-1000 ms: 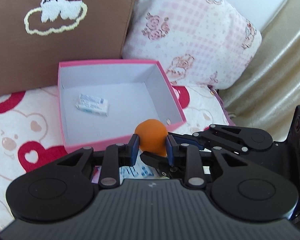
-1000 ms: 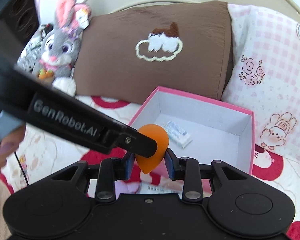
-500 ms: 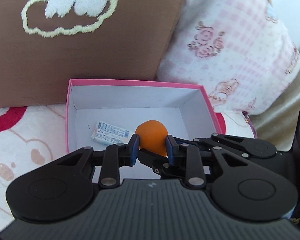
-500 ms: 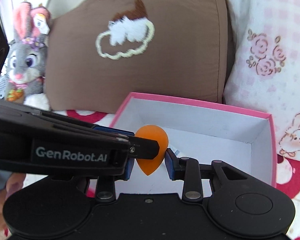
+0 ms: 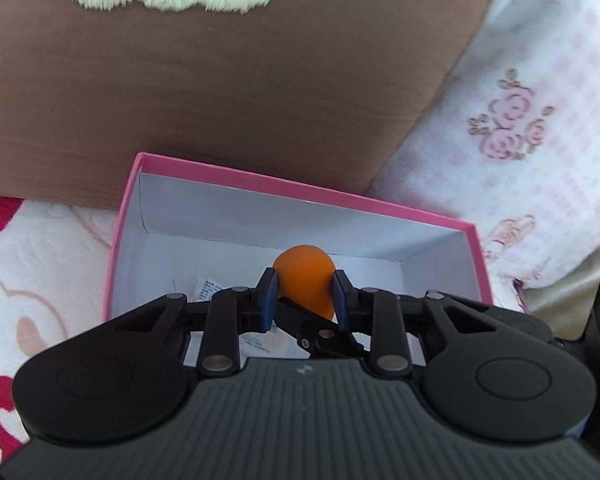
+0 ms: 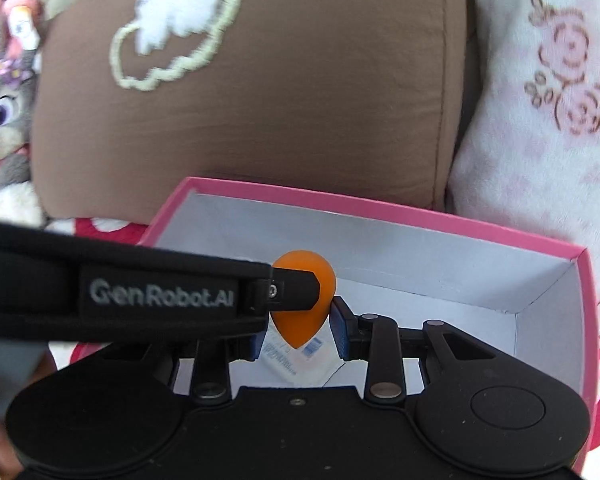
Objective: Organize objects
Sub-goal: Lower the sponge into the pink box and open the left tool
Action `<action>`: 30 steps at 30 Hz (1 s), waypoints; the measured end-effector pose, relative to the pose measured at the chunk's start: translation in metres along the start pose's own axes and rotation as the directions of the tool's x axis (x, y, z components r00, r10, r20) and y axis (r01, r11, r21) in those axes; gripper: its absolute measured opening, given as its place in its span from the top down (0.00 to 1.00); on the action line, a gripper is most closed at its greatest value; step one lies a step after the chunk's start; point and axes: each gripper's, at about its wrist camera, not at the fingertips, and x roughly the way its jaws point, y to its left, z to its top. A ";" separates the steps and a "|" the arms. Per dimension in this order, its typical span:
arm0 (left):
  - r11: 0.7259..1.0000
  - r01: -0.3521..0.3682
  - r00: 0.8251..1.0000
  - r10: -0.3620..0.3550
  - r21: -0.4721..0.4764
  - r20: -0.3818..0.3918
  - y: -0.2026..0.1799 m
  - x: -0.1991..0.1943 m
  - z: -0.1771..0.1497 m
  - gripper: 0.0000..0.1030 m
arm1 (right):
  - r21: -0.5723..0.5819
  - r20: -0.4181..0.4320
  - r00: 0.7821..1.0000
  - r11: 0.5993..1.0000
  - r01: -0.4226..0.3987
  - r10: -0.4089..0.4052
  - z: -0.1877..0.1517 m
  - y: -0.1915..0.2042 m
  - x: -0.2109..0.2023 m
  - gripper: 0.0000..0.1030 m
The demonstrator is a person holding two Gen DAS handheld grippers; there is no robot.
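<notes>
Orange, matte teardrop-shaped sponge [image 5: 305, 276] was clamped by both left gripper [image 5: 304, 294] and right gripper [image 6: 298, 326] above the pink, white-lined cardboard box [image 5: 300, 190].

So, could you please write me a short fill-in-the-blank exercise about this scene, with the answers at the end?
1. Both grippers hold one teardrop-shaped sponge whose colour is ____.
2. The sponge is above the open box, whose rim is ____.
3. Directly behind the box leans a cushion of ____ colour.
4. The packet lying inside the box is mostly ____.

Answers: orange; pink; brown; white
</notes>
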 end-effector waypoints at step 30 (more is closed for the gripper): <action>0.991 -0.114 0.993 0.115 0.076 -0.014 0.003 0.038 0.005 0.76 | -0.125 -0.123 0.992 0.991 -0.049 0.033 0.005 0.005 0.048 0.64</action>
